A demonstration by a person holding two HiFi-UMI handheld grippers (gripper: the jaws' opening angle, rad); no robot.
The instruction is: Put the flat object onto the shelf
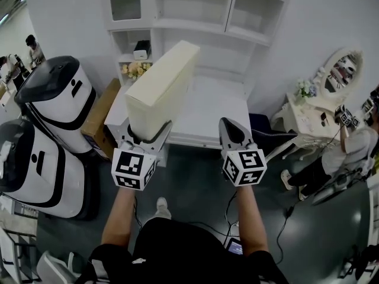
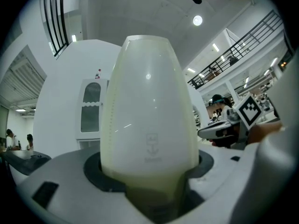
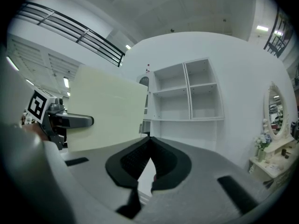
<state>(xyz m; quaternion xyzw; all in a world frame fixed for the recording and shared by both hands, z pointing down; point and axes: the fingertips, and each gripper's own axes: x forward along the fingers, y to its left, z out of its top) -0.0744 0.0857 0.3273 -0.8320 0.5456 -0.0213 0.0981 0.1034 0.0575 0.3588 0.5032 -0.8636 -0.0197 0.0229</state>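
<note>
The flat object (image 1: 163, 87) is a thick cream slab. It stands on edge and tilts away toward the white shelf unit (image 1: 219, 16). My left gripper (image 1: 148, 136) is shut on its near lower end, and in the left gripper view the slab (image 2: 149, 111) fills the space between the jaws. My right gripper (image 1: 234, 132) is beside it to the right, apart from the slab, shut with nothing in it. In the right gripper view the slab (image 3: 107, 108) is at the left and the shelf unit (image 3: 187, 92) is ahead with open compartments. The white desk top (image 1: 213, 108) lies below the shelves.
Two white-and-black machines (image 1: 56, 96) (image 1: 35, 164) stand at the left, with a cardboard box (image 1: 100, 114) beside the desk. A small black device (image 1: 141, 49) and flowers (image 1: 136, 70) sit on the left shelves. A vanity with a mirror (image 1: 331, 87) and a person (image 1: 349, 152) are at the right.
</note>
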